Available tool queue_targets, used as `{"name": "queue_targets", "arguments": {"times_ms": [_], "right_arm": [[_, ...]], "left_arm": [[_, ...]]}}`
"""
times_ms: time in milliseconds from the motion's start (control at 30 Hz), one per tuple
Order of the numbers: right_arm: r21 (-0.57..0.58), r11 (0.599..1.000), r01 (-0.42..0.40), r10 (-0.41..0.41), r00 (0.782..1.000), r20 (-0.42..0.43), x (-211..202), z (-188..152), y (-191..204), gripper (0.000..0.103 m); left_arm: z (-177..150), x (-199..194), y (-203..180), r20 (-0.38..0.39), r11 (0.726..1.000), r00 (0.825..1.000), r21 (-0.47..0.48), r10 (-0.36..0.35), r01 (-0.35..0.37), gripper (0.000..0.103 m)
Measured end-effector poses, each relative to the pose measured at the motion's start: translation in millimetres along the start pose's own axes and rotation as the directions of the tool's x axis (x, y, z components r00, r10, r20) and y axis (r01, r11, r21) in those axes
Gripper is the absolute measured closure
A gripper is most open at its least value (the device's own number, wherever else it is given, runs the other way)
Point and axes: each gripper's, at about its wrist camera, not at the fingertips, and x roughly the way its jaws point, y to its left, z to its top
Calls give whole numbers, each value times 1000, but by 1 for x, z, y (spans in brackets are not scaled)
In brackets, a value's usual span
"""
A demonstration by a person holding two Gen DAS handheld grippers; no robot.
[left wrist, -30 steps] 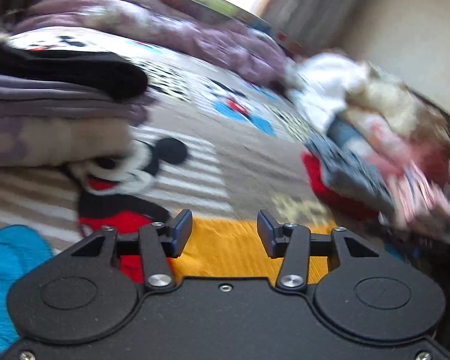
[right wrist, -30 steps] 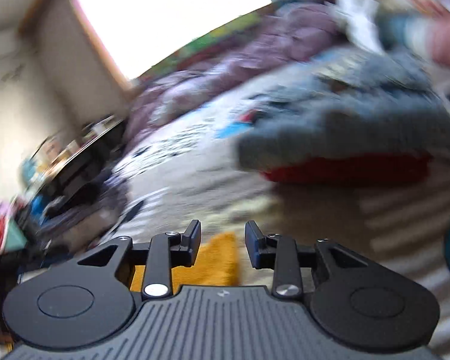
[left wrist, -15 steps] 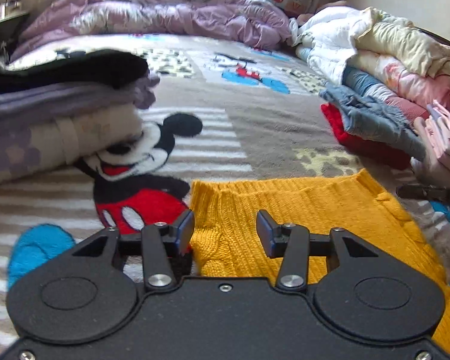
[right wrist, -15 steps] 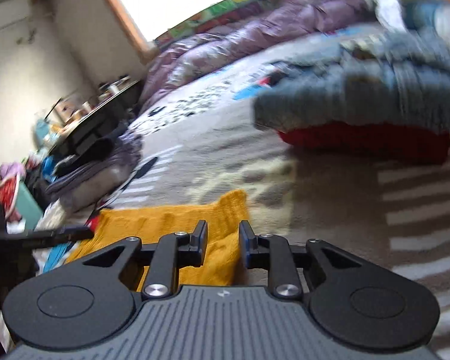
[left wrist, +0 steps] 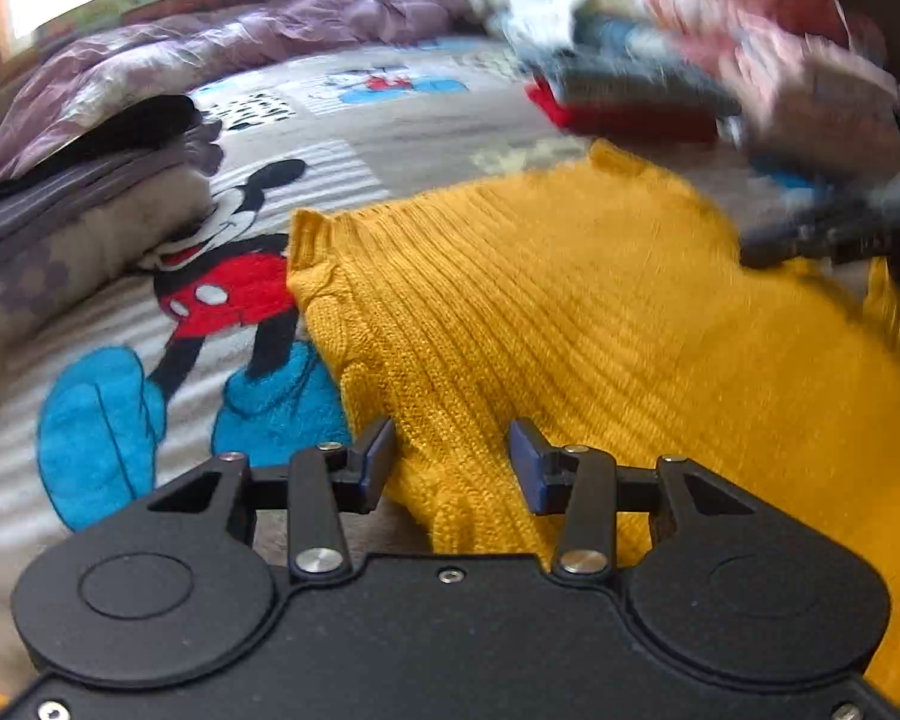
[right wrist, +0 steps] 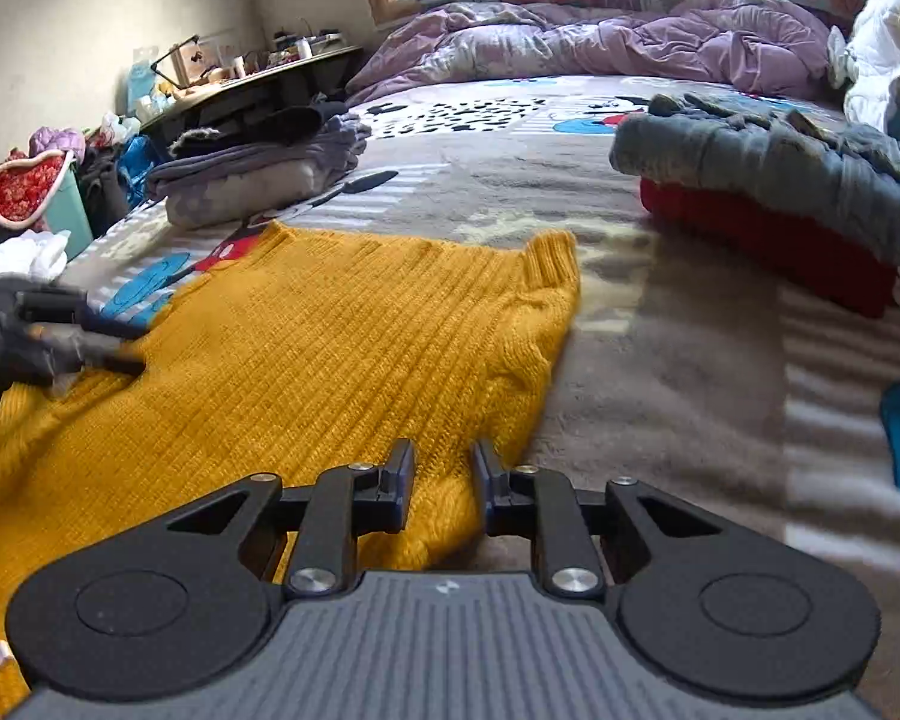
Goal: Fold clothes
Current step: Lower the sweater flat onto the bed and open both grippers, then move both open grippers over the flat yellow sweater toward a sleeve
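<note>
A mustard-yellow knit sweater (left wrist: 570, 312) lies spread flat on a Mickey Mouse blanket (left wrist: 222, 294). It also shows in the right wrist view (right wrist: 306, 348). My left gripper (left wrist: 450, 456) is open, its jaws over the sweater's near left edge. My right gripper (right wrist: 441, 480) is open with a narrower gap, its jaws over the sweater's near right edge. Neither holds cloth. The right gripper shows blurred at the right of the left wrist view (left wrist: 834, 228). The left gripper shows at the left of the right wrist view (right wrist: 60, 330).
A folded stack of grey, purple and black clothes (right wrist: 258, 168) sits at the left. A pile with a grey-blue garment on a red one (right wrist: 774, 198) sits at the right. A purple quilt (right wrist: 600, 42) lies at the back. A cluttered table (right wrist: 240, 84) stands beyond the bed.
Both grippers have pulled back toward the near edge, so more of the yellow sweater shows ahead of them. The left jaws have spread wider; the right jaws stay slightly apart.
</note>
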Motion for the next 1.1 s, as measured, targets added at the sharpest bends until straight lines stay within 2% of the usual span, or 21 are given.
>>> {"name": "queue_targets", "arguments": {"times_ms": [33, 100, 133, 200, 267, 367, 400, 467, 567, 667, 767, 967, 1100], "right_arm": [[1, 1000, 12, -12, 1000, 2, -2, 1, 2, 82], [-23, 999, 32, -32, 999, 16, -11, 1, 11, 80], [-32, 999, 30, -29, 999, 24, -15, 1, 16, 78], [-33, 999, 1, 0, 999, 32, -19, -1, 22, 80], [-38, 998, 49, -49, 999, -19, -11, -7, 24, 80], [25, 999, 26, -27, 1000, 7, -20, -12, 18, 77], [16, 1000, 27, -27, 1000, 12, -24, -13, 21, 78], [-2, 1000, 27, -27, 999, 21, -30, -14, 26, 78], [35, 999, 25, -24, 1000, -14, -24, -24, 21, 77], [33, 999, 39, -41, 998, 48, -41, -22, 28, 77], [22, 999, 32, -34, 994, 100, -59, -28, 41, 77], [-63, 997, 45, -35, 989, 142, -86, -50, 79, 77], [-74, 997, 34, -21, 986, 164, -104, -65, 101, 77]], "left_arm": [[1, -4, 3, 5, 999, 1000, -38, -5, 5, 61], [2, -10, 1, 13, 999, 1000, -40, 4, -4, 62], [1, -10, -2, 8, 999, 1000, -38, 4, -4, 62], [0, -9, -6, 0, 999, 1000, -35, 4, -4, 62], [-6, -3, -12, -31, 1000, 999, -12, 18, -19, 62], [0, -16, -21, 3, 999, 999, 0, 36, -36, 62], [1, -24, -26, 35, 999, 999, 22, 29, -30, 62], [0, -30, -34, 35, 1000, 999, 16, 11, -12, 62], [-14, -15, -38, -30, 999, 999, -6, 40, -40, 56], [-12, -26, -40, -7, 999, 999, -12, 45, -45, 54], [-16, -45, -46, 33, 996, 996, -12, 88, -87, 52], [-28, -72, -70, 82, 997, 994, -27, 73, -71, 50], [-40, -89, -88, 113, 996, 990, -26, 83, -81, 50]]}}
